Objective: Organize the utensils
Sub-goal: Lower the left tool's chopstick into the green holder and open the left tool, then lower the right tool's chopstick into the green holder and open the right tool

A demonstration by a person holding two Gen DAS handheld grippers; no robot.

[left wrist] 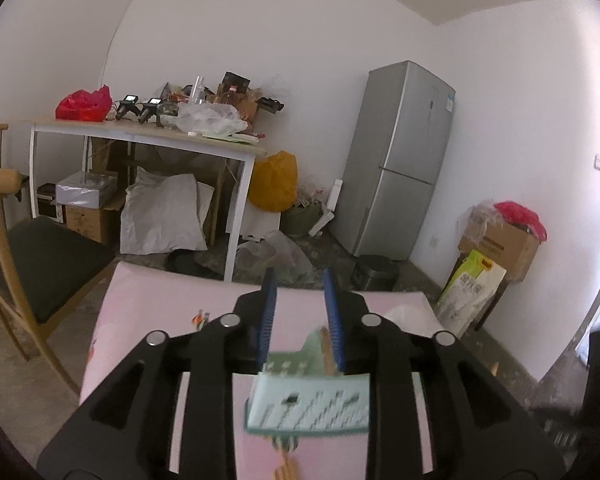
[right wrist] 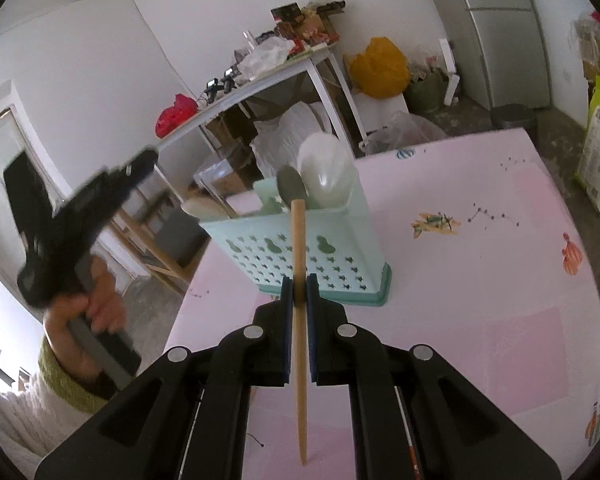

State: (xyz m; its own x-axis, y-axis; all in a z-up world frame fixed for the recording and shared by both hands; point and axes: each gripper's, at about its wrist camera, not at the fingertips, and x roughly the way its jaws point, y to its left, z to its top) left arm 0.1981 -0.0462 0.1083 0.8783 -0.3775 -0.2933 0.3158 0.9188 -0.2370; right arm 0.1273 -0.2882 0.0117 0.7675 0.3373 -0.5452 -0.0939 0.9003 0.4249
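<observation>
A mint-green utensil holder (right wrist: 300,256) with star cutouts stands on the pink table (right wrist: 480,280). It holds a white ladle (right wrist: 326,176) and a grey spoon (right wrist: 292,190). My right gripper (right wrist: 299,286) is shut on a wooden chopstick (right wrist: 300,320), held just in front of the holder. In the left wrist view my left gripper (left wrist: 300,292) is open above the table, with the holder (left wrist: 312,400) blurred below its fingers. The left gripper (right wrist: 100,208) also shows in the right wrist view, raised at the table's left.
A white side table (left wrist: 148,136) with bags and clutter stands behind, with boxes and bags beneath. A wooden chair (left wrist: 28,256) is at the left. A grey fridge (left wrist: 400,160) and cardboard boxes (left wrist: 500,244) stand at the right.
</observation>
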